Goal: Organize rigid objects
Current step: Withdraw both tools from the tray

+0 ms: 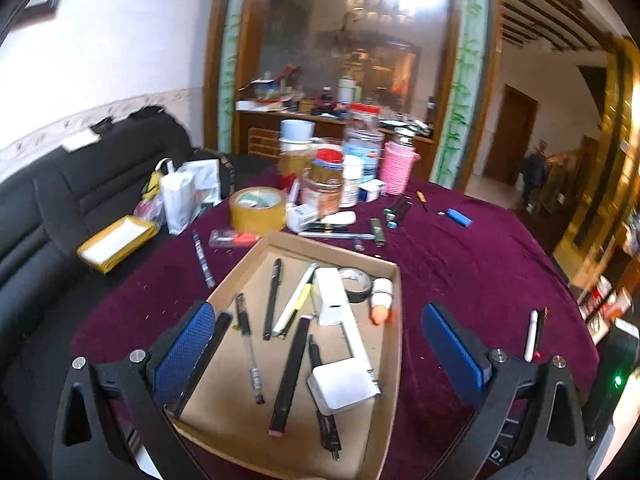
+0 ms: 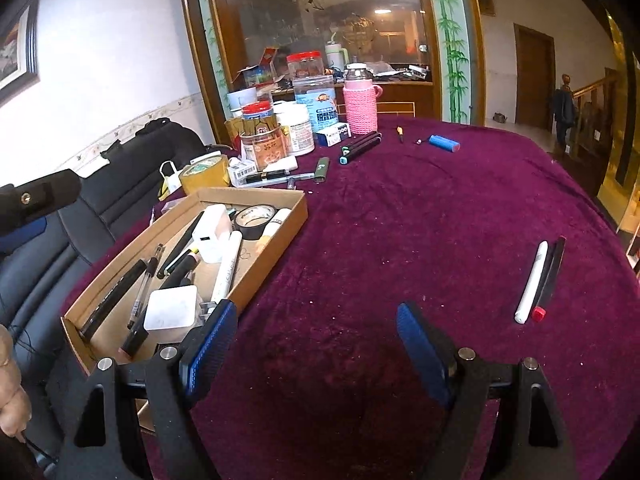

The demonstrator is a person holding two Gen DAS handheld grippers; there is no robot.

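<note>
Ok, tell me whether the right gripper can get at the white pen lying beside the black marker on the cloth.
Probably yes. The right gripper is open and empty, and the white pen lies ahead on its right on bare tablecloth. Only the black marker touching it crowds the grasp.

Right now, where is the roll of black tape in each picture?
Left wrist view: black tape lies at the far right corner of the cardboard box, mid-frame.
Right wrist view: black tape at the box's far end, left of centre.
Shared landmark: pink knitted bottle.
</note>
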